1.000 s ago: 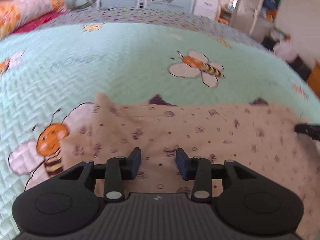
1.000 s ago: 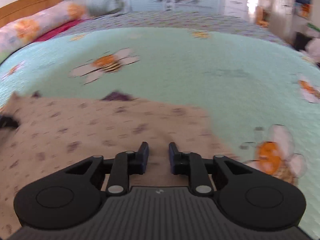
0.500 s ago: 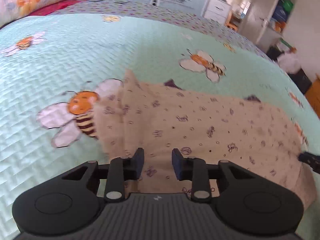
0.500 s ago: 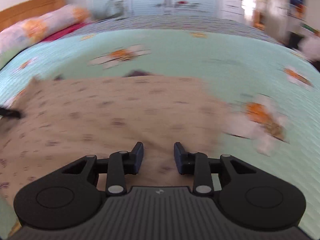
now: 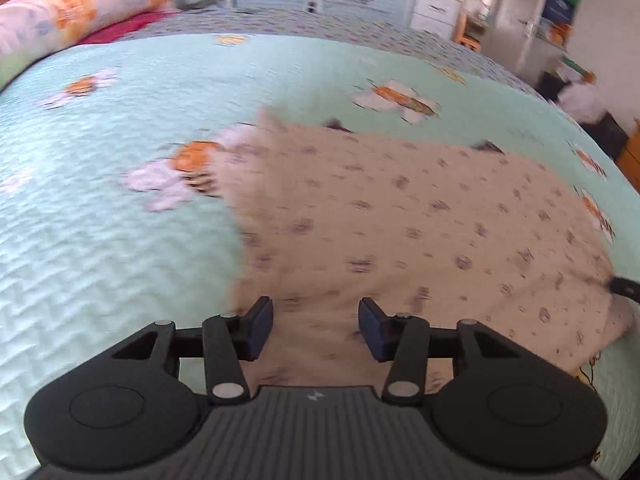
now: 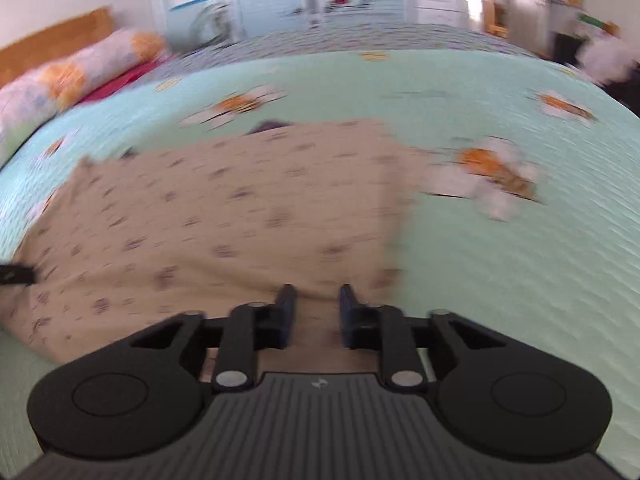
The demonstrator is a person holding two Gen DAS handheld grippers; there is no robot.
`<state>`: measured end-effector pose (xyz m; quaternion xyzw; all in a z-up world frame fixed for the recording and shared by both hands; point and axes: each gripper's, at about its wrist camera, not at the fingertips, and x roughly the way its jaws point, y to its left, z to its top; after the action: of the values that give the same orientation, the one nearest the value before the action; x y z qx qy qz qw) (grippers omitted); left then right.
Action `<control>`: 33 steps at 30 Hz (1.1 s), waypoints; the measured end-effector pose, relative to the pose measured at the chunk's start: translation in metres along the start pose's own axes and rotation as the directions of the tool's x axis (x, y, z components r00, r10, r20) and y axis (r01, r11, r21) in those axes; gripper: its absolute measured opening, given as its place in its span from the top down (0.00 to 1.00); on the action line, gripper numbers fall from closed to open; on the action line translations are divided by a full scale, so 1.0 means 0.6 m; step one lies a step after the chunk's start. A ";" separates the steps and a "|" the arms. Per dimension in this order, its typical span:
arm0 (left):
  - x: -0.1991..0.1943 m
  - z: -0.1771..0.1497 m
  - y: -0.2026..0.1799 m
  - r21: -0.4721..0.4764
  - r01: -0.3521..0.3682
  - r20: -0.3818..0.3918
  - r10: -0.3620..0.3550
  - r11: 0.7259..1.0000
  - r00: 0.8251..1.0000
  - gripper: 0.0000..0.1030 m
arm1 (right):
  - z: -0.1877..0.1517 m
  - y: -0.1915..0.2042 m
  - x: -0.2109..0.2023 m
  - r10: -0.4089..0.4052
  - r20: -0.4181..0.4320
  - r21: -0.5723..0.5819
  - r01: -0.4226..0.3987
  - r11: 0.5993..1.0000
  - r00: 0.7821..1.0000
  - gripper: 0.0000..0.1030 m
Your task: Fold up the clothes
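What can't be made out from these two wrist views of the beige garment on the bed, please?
- Left wrist: the garment's near hem is hidden behind the left gripper.
- Left wrist: only a dark tip of the right gripper shows, cut off by the frame edge.
- Right wrist: motion blur smears the garment's print and the quilt's bees.
- Either view: what kind of garment it is.

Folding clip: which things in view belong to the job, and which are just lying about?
Part of the job:
beige patterned garment, spread flat on the bedspread
left gripper, open above it
right gripper, open above it

Just lying about:
bee-print bedspread
floral bolster pillow
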<state>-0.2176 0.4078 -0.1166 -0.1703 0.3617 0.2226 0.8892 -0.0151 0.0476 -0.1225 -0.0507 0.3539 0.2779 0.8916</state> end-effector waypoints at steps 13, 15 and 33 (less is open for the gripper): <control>-0.004 -0.077 -0.094 0.120 0.124 -0.033 -0.121 0.985 0.992 0.54 | -0.058 0.150 -0.026 0.053 0.015 -0.251 -0.047 0.967 0.998 0.52; -0.028 -0.075 -0.064 0.073 0.070 -0.009 -0.069 0.995 0.998 0.55 | -0.058 0.088 -0.022 -0.041 0.011 -0.180 0.042 0.983 0.999 0.50; -0.102 -0.093 0.001 -0.019 0.007 0.056 -0.006 1.000 0.998 0.47 | -0.079 0.023 -0.062 -0.005 0.053 0.021 0.004 1.000 0.999 0.49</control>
<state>-0.2885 0.3657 -0.1106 -0.1737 0.3340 0.2277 0.8980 -0.0732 0.0286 -0.1315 -0.0348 0.3329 0.2734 0.9018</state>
